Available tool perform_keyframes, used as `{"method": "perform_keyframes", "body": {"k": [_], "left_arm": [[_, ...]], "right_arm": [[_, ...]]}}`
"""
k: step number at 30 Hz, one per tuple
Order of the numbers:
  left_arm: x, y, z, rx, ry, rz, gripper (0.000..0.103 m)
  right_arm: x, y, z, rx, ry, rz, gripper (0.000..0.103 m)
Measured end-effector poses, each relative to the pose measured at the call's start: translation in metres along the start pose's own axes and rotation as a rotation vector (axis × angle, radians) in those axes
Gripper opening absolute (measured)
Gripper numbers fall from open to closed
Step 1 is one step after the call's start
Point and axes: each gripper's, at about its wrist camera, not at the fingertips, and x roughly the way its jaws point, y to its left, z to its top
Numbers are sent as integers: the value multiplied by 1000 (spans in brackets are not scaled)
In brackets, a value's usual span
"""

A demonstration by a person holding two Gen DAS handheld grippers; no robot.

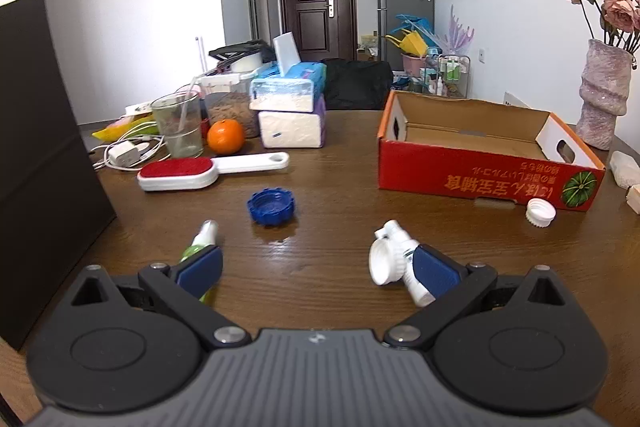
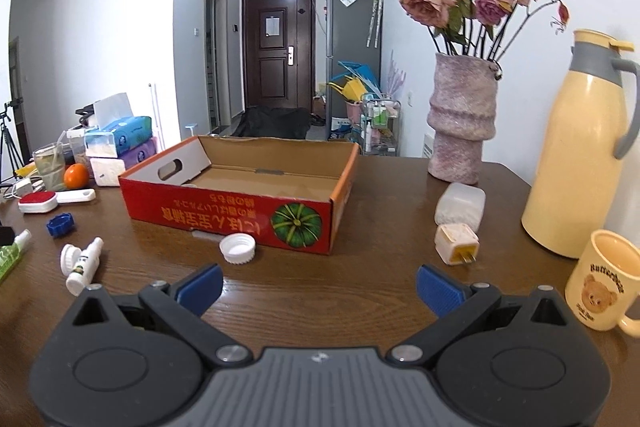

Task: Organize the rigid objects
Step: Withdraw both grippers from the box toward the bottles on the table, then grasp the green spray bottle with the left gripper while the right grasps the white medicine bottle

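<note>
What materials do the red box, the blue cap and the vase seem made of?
Red box: corrugated cardboard, brown inside, printed outside. Blue cap: probably moulded plastic, glossy with ridged edge. Vase: perhaps ceramic or stone, rough, speckled matte surface.

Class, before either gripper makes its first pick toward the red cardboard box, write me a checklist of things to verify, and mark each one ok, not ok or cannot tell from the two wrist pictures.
1. Left gripper open and holding nothing: ok.
2. Right gripper open and holding nothing: ok.
3. Red cardboard box open on top, floor mostly bare: ok; a small pale thing may lie by its left wall, cannot tell.
4. Blue cap lying free, straight ahead of the left gripper: ok.
5. White cap free to grasp: cannot tell; it lies right at the box's front wall.
6. White spray bottle clear of the left gripper: not ok; it lies right by one finger.
</note>
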Motion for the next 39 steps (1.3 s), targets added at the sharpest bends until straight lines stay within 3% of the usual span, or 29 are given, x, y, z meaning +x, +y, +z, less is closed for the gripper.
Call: {"method": "perform_keyframes", "body": {"k": [15,31,37,39], "left_arm": [[4,44,-18,-44,37,60,103],[58,90,-27,-113,121,153,103],[76,103,-28,-152,157,161,89],[81,106,-27,-163,170,161,89]], "right_arm": [[-5,-9,-11,27,8,-48,103],[8,-4,-13,23,27,-91,103],[18,0,-14,24,40,-85,103],[21,4,-13,19,41,-70,103]]}}
